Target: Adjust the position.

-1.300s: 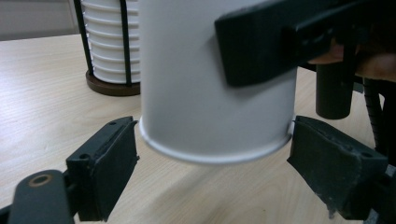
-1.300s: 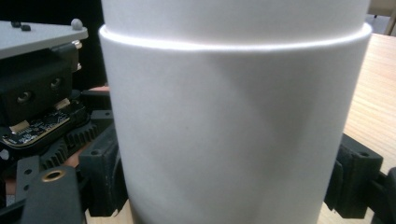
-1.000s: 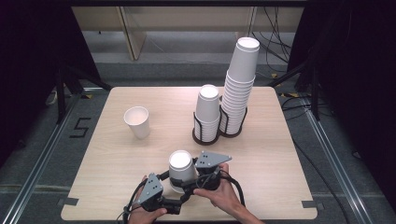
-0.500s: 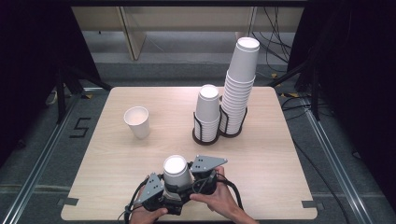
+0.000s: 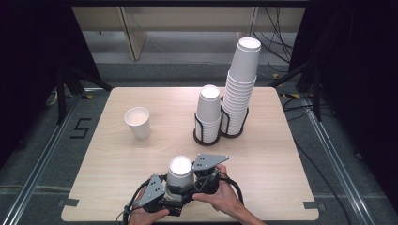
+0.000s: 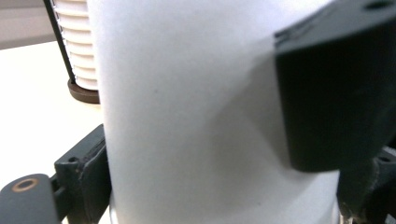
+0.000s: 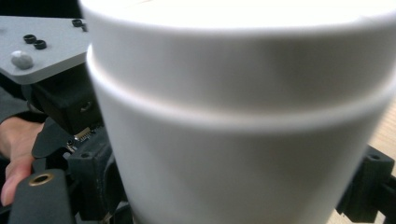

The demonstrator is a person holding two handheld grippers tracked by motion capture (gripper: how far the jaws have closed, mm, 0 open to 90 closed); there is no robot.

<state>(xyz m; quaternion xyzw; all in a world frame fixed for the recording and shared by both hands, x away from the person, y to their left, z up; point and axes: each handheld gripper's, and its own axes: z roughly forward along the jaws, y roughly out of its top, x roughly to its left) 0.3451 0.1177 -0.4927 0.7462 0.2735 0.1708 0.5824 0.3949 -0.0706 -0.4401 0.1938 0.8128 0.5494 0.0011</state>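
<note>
Bare table (image 5: 117,159) is left open on the near left and along the right edge. The far centre is blocked by two racked cup stacks (image 5: 209,115), (image 5: 240,89); a lone cup (image 5: 138,123) obstructs far left.

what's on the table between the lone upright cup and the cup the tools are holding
Nothing: in the high view, bare table runs from the lone cup to the held cup.
</note>
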